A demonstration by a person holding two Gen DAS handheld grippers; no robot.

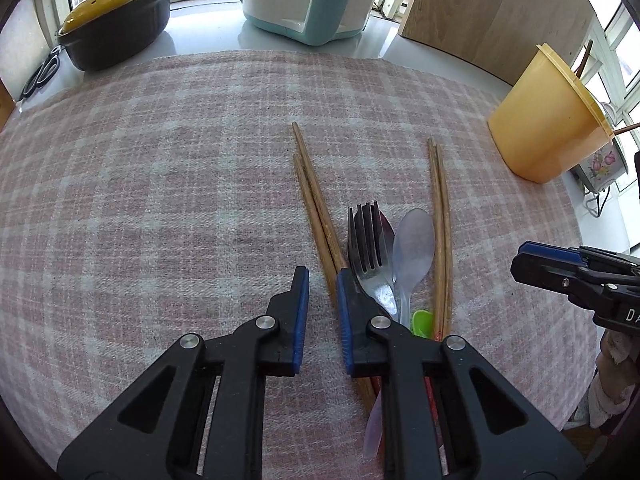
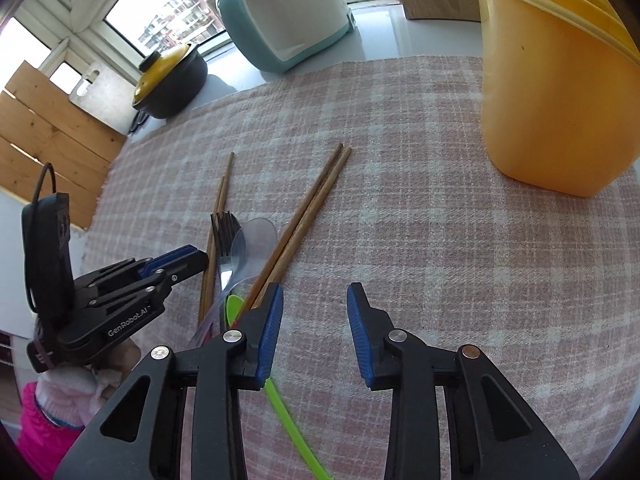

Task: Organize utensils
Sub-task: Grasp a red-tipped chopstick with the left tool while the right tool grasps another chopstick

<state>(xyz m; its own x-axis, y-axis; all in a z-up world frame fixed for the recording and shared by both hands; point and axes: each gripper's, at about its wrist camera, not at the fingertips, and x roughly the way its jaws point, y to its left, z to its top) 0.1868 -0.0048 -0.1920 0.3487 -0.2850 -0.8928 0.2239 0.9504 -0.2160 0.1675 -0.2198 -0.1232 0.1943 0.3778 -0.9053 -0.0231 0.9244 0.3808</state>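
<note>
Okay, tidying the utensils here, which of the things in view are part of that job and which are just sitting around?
Part of the job:
- two pairs of wooden chopsticks
- metal fork
- translucent spoon
- green utensil
- yellow container

Just lying about:
- clay pot with yellow lid
- teal appliance
- scissors
- wooden board

Both hand-held grippers (image 1: 322, 280) (image 2: 315, 294) agape.

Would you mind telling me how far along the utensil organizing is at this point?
Barely started. Done: at least one chopstick already stands in the yellow container. In hand: nothing; the left hand-held gripper and right hand-held gripper are both open. Left: two chopstick pairs, the fork, the clear spoon and a green utensil lie on the cloth.
</note>
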